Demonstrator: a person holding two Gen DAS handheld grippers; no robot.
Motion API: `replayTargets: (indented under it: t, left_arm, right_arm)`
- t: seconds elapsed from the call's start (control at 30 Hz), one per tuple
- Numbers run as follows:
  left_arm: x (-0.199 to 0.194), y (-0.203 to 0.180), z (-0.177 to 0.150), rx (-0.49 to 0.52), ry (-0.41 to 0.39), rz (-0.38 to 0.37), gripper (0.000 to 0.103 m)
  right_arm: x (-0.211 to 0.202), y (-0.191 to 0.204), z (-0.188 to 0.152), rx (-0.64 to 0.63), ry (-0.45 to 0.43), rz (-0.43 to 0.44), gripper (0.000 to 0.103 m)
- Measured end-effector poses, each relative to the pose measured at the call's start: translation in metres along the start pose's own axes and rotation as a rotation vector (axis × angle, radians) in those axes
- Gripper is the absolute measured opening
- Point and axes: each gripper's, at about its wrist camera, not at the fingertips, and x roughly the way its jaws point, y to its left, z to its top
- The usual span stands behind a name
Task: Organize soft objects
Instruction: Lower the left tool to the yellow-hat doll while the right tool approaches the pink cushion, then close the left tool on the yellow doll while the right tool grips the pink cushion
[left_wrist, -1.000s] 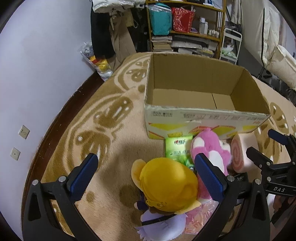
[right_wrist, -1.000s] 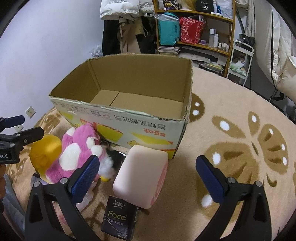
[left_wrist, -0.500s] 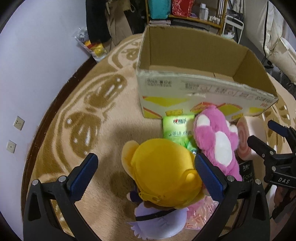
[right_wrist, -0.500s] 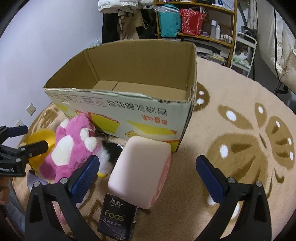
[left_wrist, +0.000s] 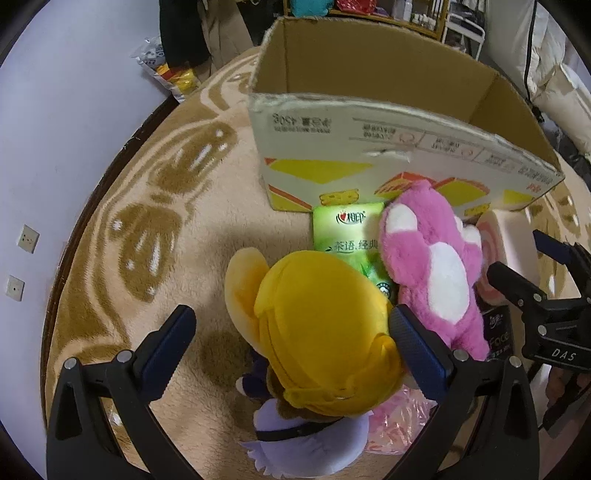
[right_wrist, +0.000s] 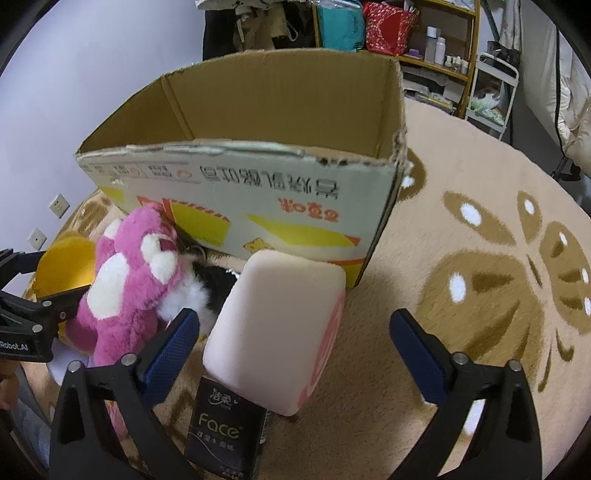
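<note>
A yellow-headed doll (left_wrist: 321, 332) lies on the rug, its head between the open fingers of my left gripper (left_wrist: 291, 347). Beside it are a pink plush bear (left_wrist: 432, 266), a green tissue pack (left_wrist: 347, 232) and a pink roll cushion (left_wrist: 495, 236). An open cardboard box (left_wrist: 369, 125) stands just behind them. My right gripper (right_wrist: 291, 347) is open, with the pink cushion (right_wrist: 273, 332) between its fingers and a black tissue pack (right_wrist: 225, 432) below it. The bear (right_wrist: 125, 280), the doll's head (right_wrist: 62, 269) and the box (right_wrist: 258, 192) also show there.
A beige rug with brown patterns (right_wrist: 480, 277) covers the floor. A black-and-white plush (right_wrist: 207, 284) lies between bear and cushion. A pink plastic bag (left_wrist: 395, 421) lies under the doll. Shelves (right_wrist: 417, 40) and hanging clothes stand behind the box. A wall (left_wrist: 55, 147) runs along the left.
Both grippers have moved down and closer to the toys. The doll's head now sits between my left fingers, and the pink cushion fills more of the gap between my right fingers.
</note>
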Motion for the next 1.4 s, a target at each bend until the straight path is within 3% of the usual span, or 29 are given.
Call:
replayTargets:
  t: [0.23,0.3,0.43,0.53,0.73,1.0,1.4]
  left_arm:
    - [0.002,0.002,0.000,-0.017,0.007,-0.010,0.103]
    - [0.001,0.000,0.000,-0.009,0.000,-0.005,0.098]
    - [0.000,-0.002,0.000,-0.006,0.010,-0.040,0.078]
    - [-0.002,-0.001,-0.001,-0.033,0.026,-0.095,0.065]
    - [-0.010,-0.004,-0.005,-0.039,0.005,-0.105,0.055]
    - [-0.021,0.005,-0.006,-0.091,-0.016,-0.132,0.044]
    - [-0.064,0.014,-0.007,-0.116,-0.163,-0.012,0.040]
  right_arm:
    - [0.006,-0.011,-0.004,0.050,0.030,0.025,0.092]
    - [0.007,-0.011,-0.004,0.053,0.032,0.032,0.089]
    - [0.011,-0.010,-0.004,0.054,0.054,0.078,0.070]
    - [0.010,-0.007,-0.003,0.039,0.044,0.074,0.064]
    - [0.005,-0.003,-0.003,0.040,0.036,0.065,0.053]
    - [-0.010,0.004,-0.006,0.040,0.010,0.048,0.051]
    - [-0.052,0.010,-0.004,0.024,-0.112,0.036,0.049]
